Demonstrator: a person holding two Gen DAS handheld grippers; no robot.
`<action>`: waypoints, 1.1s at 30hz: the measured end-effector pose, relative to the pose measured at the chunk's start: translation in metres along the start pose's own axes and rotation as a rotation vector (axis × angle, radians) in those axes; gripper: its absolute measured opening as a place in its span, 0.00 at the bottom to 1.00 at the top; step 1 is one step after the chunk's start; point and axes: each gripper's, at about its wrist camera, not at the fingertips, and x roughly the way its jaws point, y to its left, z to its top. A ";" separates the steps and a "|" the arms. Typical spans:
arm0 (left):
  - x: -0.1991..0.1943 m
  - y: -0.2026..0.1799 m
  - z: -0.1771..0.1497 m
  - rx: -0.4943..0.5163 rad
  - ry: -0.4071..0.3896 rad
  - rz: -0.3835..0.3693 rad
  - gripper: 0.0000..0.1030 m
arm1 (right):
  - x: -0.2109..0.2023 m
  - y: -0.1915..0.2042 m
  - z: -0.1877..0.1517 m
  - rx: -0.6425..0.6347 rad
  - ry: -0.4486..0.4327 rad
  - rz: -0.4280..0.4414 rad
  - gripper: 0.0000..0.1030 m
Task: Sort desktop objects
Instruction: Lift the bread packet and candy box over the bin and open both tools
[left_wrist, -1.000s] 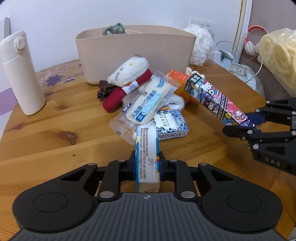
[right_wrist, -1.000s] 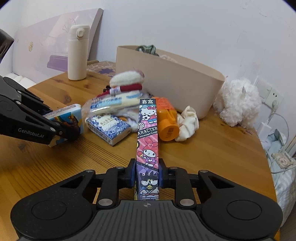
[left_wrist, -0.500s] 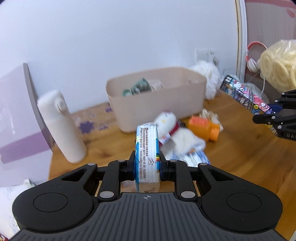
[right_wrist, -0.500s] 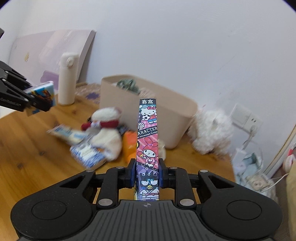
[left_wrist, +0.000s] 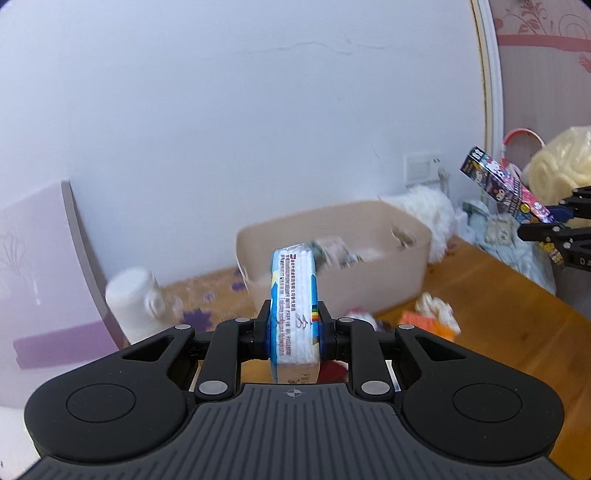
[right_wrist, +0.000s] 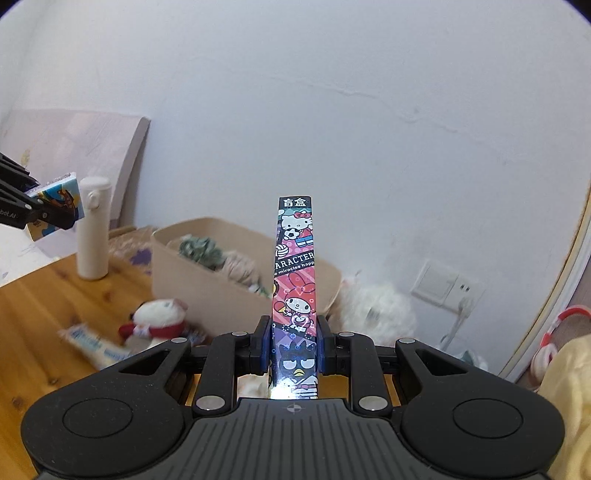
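Note:
My left gripper (left_wrist: 294, 332) is shut on a blue and white tissue pack (left_wrist: 294, 295) and holds it high above the table, in front of the beige bin (left_wrist: 369, 266). My right gripper (right_wrist: 294, 343) is shut on a long cartoon-printed box (right_wrist: 295, 280), also held high. Each gripper shows in the other's view: the right one with its box (left_wrist: 506, 192) at far right, the left one with the tissue pack (right_wrist: 55, 203) at far left. The bin (right_wrist: 192, 280) holds cloth items.
On the wooden table (right_wrist: 44, 306) lie a plush toy (right_wrist: 159, 321), a wrapped packet (right_wrist: 92, 343), an orange item (left_wrist: 421, 321) and a white cloth (left_wrist: 436, 306). A white bottle (right_wrist: 92, 229) stands at left. A fluffy white toy (right_wrist: 373, 306) sits right of the bin.
Both grippers have risen well above the table with their loads and tilted up, so the bin's inside and the wall now fill the views.

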 end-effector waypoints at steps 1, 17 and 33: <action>0.004 0.000 0.005 0.008 -0.008 0.011 0.20 | 0.003 -0.002 0.004 -0.001 -0.004 -0.006 0.21; 0.130 -0.003 0.057 -0.131 -0.023 0.019 0.20 | 0.109 -0.007 0.038 0.030 0.011 -0.037 0.21; 0.228 0.004 0.039 -0.177 0.146 0.108 0.21 | 0.219 0.004 0.027 0.092 0.175 -0.046 0.21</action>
